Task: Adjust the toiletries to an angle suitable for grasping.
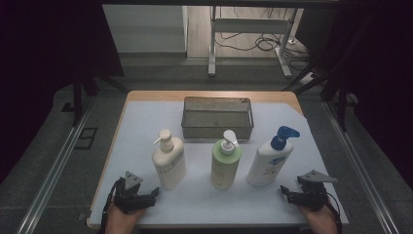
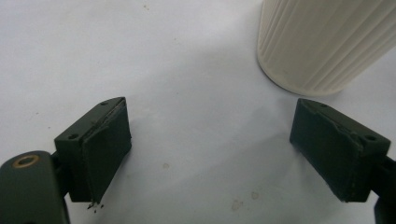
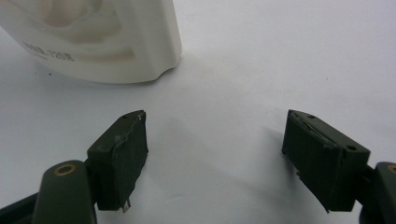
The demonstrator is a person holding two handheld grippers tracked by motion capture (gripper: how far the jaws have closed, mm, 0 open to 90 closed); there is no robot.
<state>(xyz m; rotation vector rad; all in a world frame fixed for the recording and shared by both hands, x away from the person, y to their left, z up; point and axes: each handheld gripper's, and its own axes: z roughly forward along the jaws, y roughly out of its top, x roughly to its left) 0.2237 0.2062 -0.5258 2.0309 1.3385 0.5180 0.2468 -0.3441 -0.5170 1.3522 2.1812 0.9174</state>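
Nearest the lens, at the bottom edge of the high view: left gripper [image 1: 155, 191] and right gripper [image 1: 284, 191], each resting low on the white tabletop [image 1: 141, 122], hands and forearms cut off by the frame. Both released, jaws spread wide with nothing between them, bare tabletop showing in the gap in either gripper view.

Hard to make out: label print on all three bottles, too small and dim from above. Surroundings beyond the tabletop sunk in shadow; only the legs of a pale frame and loose cables on the floor legible at 12 o'clock.

From the left gripper view, cut off at the top edge, just the ribbed cream base of the cream pump bottle [image 2: 322, 42], at about 1 o'clock from the jaws and clear of them. From the right gripper view, just the lower corner of the white bottle with the blue pump [image 3: 93, 42], at about 11 o'clock from the jaws, faint grey lettering near its foot unreadable, also untouched.

Seen whole from above: cream pump bottle [image 1: 169, 161] standing upright at 1 o'clock from the left gripper, rounded shoulders, cream pump head. Green pump bottle [image 1: 226, 162] upright at mid-table, white pump. White bottle with the blue pump [image 1: 268, 161] leaning slightly, at 11 o'clock from the right gripper. Behind the row, at 12 o'clock, an empty wire-mesh basket [image 1: 217, 131], apart from the bottles.
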